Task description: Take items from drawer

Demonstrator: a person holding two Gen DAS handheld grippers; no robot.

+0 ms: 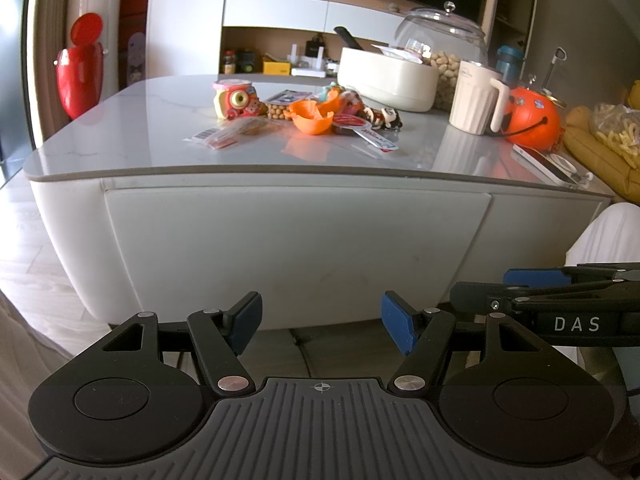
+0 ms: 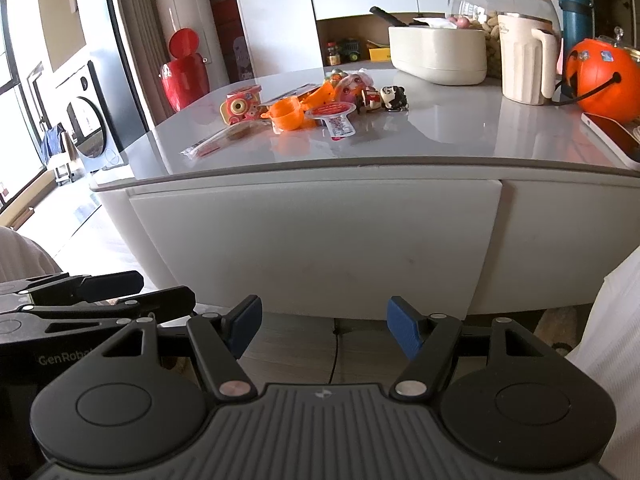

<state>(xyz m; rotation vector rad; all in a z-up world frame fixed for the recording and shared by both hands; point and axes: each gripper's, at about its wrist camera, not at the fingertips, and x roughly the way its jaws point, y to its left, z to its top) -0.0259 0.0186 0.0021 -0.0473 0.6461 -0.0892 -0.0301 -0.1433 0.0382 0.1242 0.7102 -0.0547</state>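
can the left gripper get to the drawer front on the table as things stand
Probably yes. The left gripper is open and empty, facing the closed drawer front, with nothing between them.

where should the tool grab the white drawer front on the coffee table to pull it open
The flat white drawer front shows no handle or knob. Its right edge stands slightly proud of the neighbouring panel, leaving a seam, so hooking one finger of the right tool behind that edge from the right looks best. The underside lip is another option.

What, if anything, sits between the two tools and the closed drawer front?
Nothing visible does. The left tool and right tool are open, facing the shut drawer front across bare floor. The drawer's contents are hidden.
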